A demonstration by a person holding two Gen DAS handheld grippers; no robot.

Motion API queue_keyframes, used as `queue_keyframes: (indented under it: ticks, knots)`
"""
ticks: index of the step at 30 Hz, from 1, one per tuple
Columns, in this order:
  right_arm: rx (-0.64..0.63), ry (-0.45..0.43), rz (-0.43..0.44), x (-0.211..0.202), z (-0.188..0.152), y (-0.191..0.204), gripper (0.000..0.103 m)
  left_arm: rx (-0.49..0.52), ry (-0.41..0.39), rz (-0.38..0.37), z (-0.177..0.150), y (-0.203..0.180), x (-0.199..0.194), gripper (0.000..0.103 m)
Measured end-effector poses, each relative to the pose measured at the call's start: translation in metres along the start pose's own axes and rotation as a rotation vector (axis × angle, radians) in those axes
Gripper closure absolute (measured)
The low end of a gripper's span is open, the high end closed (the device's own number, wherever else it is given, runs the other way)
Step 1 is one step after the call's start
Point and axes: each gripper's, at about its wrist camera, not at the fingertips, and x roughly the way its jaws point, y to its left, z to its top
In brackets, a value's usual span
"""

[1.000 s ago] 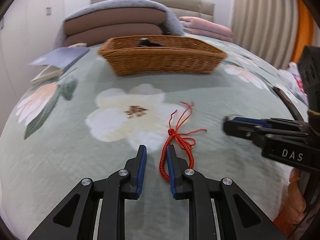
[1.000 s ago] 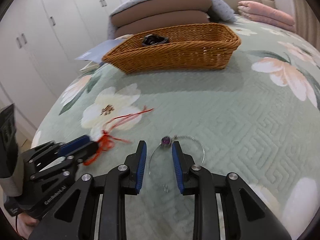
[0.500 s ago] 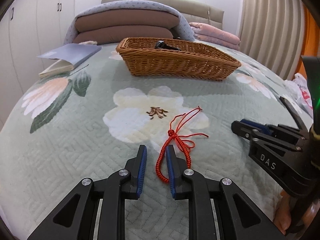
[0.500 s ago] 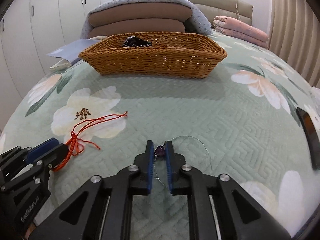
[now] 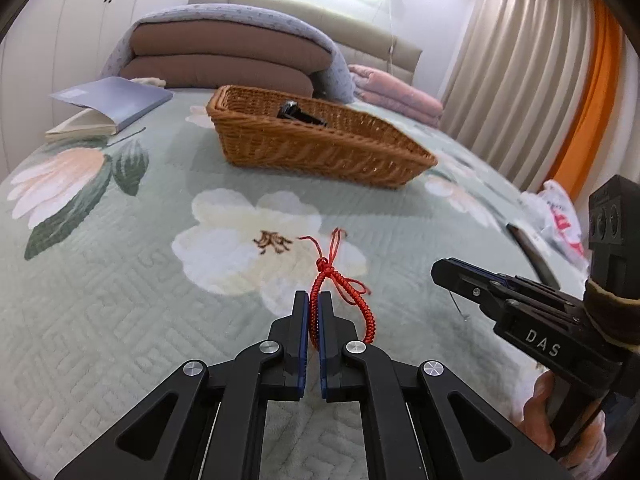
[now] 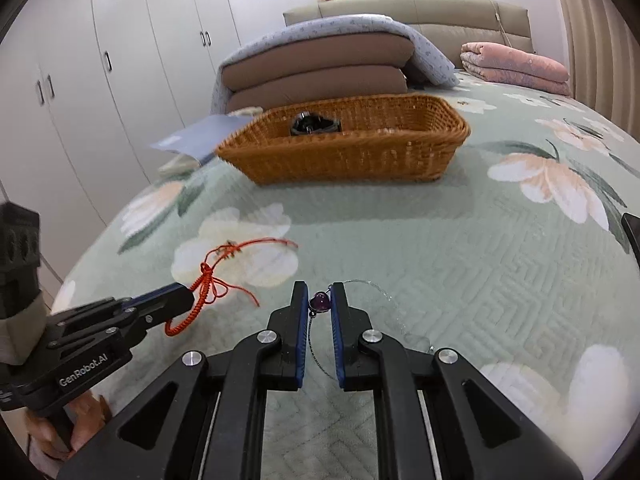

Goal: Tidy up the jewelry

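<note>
On the flowered bedspread point(image 5: 120, 300), the left gripper point(image 5: 313, 308) pinches the red cord bracelet point(image 5: 352, 300) and the right gripper point(image 6: 320, 300) clamps the purple-stone necklace point(image 6: 320, 301), whose thin chain may slip out or snag on the way to the wicker basket point(image 6: 352, 156).

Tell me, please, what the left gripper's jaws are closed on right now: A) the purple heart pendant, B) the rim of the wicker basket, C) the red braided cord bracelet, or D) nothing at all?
C: in the left wrist view the left gripper has its jaws nearly together with the red braided cord bracelet pinched between them; the right wrist view shows the same bracelet hanging from that gripper.
</note>
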Motion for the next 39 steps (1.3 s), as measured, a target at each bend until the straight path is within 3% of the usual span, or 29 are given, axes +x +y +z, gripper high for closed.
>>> queue_keyframes:
  ticks: [8, 16, 21, 25, 31, 36, 37, 38, 39]
  knots:
    - [-0.040, -0.094, 0.010, -0.023, 0.037, 0.000, 0.090, 0.017, -0.096, -0.035, 0.028, -0.005, -0.019, 0.099]
    - [-0.119, -0.211, -0.037, -0.010, 0.120, -0.008, 0.090, 0.112, -0.213, 0.023, 0.109, -0.018, -0.018, 0.099]
    - [-0.101, -0.186, -0.058, 0.046, 0.167, -0.032, 0.090, 0.100, -0.234, 0.041, 0.163, -0.006, 0.015, 0.099]
    - [-0.060, -0.116, -0.044, 0.099, 0.183, -0.057, 0.090, 0.088, -0.188, 0.080, 0.189, 0.015, 0.062, 0.099]
    - [0.057, -0.027, -0.016, 0.148, 0.182, -0.096, 0.090, 0.052, -0.077, 0.120, 0.183, 0.044, 0.117, 0.099]
    - [0.087, 0.000, -0.001, 0.158, 0.175, -0.107, 0.087, 0.095, -0.079, 0.130, 0.179, 0.033, 0.121, 0.098]
    - [0.085, -0.007, 0.003, 0.156, 0.175, -0.107, 0.085, 0.100, -0.077, 0.134, 0.178, 0.032, 0.121, 0.092]
    - [0.085, -0.020, 0.003, 0.154, 0.175, -0.108, 0.076, 0.100, -0.070, 0.131, 0.178, 0.032, 0.122, 0.087]
    - [0.089, -0.038, -0.001, 0.150, 0.174, -0.108, 0.068, 0.094, -0.063, 0.129, 0.177, 0.032, 0.123, 0.068]
